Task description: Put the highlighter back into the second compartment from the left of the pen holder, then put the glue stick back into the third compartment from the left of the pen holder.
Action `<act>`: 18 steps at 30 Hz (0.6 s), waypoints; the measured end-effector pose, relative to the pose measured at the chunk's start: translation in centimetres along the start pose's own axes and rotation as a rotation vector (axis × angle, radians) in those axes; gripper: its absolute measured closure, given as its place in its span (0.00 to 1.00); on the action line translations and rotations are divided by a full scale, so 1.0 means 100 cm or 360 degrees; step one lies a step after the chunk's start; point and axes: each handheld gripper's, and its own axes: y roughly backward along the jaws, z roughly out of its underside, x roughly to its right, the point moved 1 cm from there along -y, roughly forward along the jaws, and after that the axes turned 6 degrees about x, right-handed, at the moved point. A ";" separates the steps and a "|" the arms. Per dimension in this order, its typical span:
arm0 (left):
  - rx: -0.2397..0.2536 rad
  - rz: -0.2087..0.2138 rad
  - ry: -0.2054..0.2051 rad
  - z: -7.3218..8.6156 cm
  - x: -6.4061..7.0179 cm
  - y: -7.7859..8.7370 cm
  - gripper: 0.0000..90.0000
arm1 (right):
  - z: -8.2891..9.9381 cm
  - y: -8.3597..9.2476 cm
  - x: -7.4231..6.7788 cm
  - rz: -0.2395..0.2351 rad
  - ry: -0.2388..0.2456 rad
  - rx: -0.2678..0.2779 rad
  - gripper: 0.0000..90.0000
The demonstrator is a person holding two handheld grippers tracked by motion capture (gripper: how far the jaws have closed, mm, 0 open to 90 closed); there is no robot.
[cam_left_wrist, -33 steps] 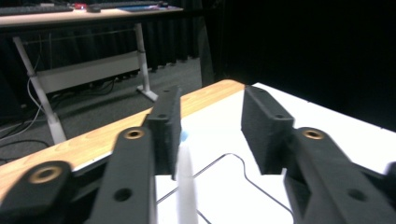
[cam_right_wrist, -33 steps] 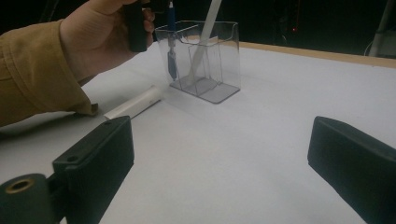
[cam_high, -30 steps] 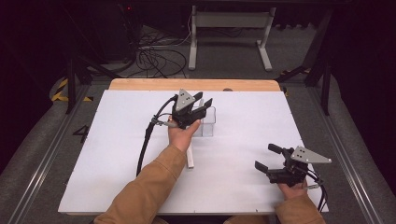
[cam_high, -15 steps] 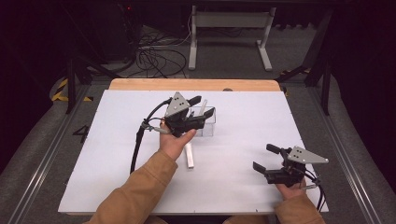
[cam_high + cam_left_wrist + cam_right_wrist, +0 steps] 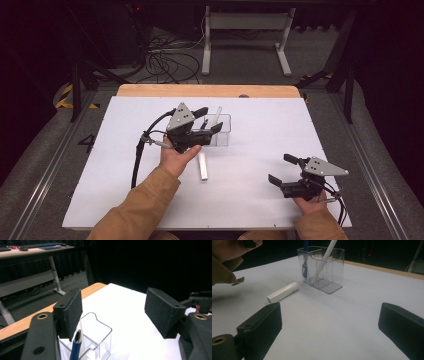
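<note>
The left hand-held gripper [image 5: 206, 121] hovers at the near left edge of a clear plastic holder [image 5: 223, 134] that stands upright on the white table [image 5: 250, 210], a little left of its middle and toward the far side. Its jaws have just been opening and now stand wide apart, with nothing pressed between the pads; in the left gripper view the gripper [image 5: 113, 307] looks down past one pad at the holder [image 5: 100, 337]. A blue pen [image 5: 75, 345] stands in the holder's compartment just beneath that pad, its upper end free of the jaws. In the right gripper view the blue pen [image 5: 305, 266] hangs upright at the left side of the holder [image 5: 332, 272], and a white pen [image 5: 325, 258] leans tilted in the next compartment, its top sticking out above the rim.

A white marker [image 5: 202, 166] lies flat on the table just near of the holder, beside the left hand [image 5: 176, 156], apart from both.

The right hand-held gripper [image 5: 284, 169] sits low at the near right part of the table, well apart from the holder. Its jaws are spread wide and empty, pointing toward the holder.
</note>
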 end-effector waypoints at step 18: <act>-0.0092 0.0036 -0.0037 0.017 0.004 0.055 0.20 | -0.010 -0.011 -0.012 -0.0055 0.0033 -0.0015 0.02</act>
